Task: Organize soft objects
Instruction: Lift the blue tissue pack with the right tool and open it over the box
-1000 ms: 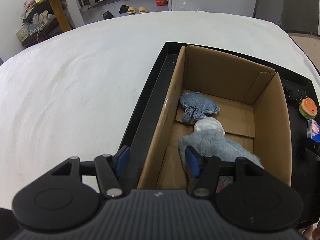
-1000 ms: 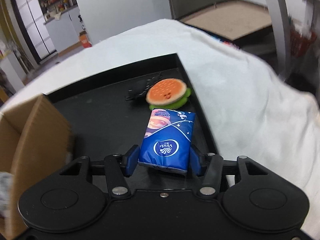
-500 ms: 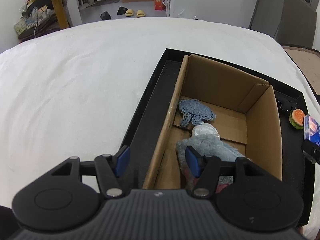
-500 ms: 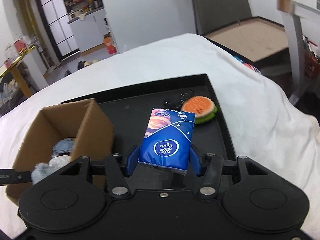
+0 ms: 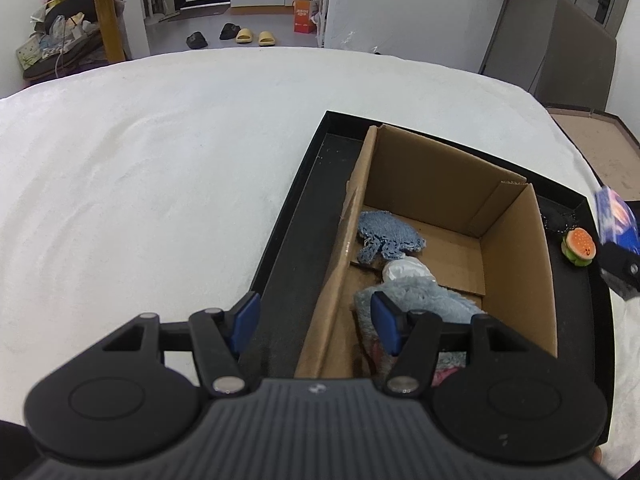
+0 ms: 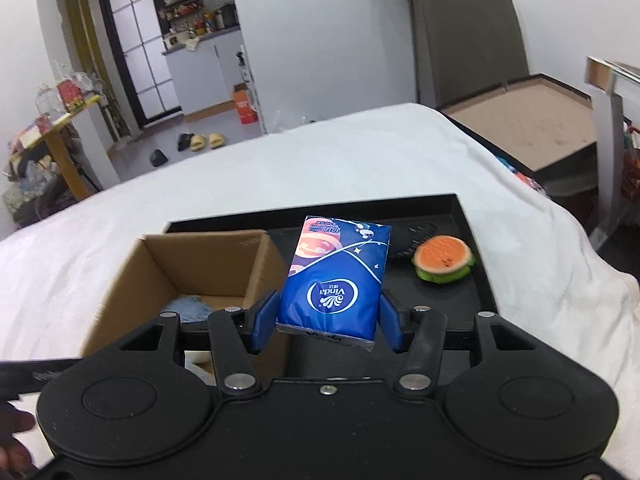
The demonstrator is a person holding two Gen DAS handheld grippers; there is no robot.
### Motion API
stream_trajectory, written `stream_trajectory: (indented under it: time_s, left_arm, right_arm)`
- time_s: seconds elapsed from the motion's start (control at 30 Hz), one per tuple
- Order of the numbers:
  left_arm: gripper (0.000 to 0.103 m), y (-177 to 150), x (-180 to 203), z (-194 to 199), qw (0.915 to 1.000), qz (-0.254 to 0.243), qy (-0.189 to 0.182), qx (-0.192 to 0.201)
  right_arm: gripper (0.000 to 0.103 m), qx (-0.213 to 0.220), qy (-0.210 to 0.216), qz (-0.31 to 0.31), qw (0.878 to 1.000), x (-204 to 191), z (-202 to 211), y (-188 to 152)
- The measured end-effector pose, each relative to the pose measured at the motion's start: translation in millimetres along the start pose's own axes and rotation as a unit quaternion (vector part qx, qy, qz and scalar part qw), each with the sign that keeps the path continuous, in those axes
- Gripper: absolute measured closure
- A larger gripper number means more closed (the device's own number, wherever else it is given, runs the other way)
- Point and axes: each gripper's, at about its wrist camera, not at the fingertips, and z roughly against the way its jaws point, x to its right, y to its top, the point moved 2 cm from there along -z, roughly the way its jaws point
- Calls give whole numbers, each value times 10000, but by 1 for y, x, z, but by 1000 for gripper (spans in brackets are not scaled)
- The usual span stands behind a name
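My right gripper [image 6: 328,322] is shut on a blue Vinda tissue pack [image 6: 334,276] and holds it in the air above the black tray [image 6: 476,248], right of the open cardboard box [image 6: 192,264]. The pack also shows at the right edge of the left wrist view [image 5: 616,220]. The box [image 5: 516,264] holds a blue knitted cloth [image 5: 386,234], a white bundle [image 5: 406,270] and a fluffy blue plush [image 5: 424,300]. My left gripper [image 5: 314,322] is open and empty, above the box's near left wall.
A burger toy [image 6: 444,258] and a dark mesh item [image 6: 410,238] lie on the tray's right part; the burger also shows in the left wrist view [image 5: 579,246]. The tray [image 5: 304,208] sits on a white-covered surface [image 5: 140,184].
My right gripper has lifted the tissue pack off the tray and moved it up and toward the box. My left gripper has drawn back a little and stays open.
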Motion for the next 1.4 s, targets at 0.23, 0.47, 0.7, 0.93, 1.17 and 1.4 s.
stream_trajectory:
  time_s: [0.23,0.47,0.7,0.93,1.17,1.4]
  left_arm:
    - [44,1,-16,-5,9997,30,-216,71]
    - [47,0,-23,-16,9979,186,-625,-33]
    - [81,2,-14,-29,9953,316,-909,-123]
    - [88,7,-23,-37,9928,955,-706,-179]
    - [87,6,-36,-36,9875,1508,-462,-65]
    - [87,8,-37,-38,9874,1502,-500,-79]
  right_arm:
    - [51,42,201,332,9992,-40,-6,4]
    - [51,-136,298,680,9971,-72,-19,4]
    - [50,-376,245,982,9941,-85,-33,4]
    - [50,-519,292,1202,9910,-95,-43,5]
    - [50,-637,441,1468,9861,-110,-56,6]
    - [48,-694,721,1592,9822,-126,-64,12]
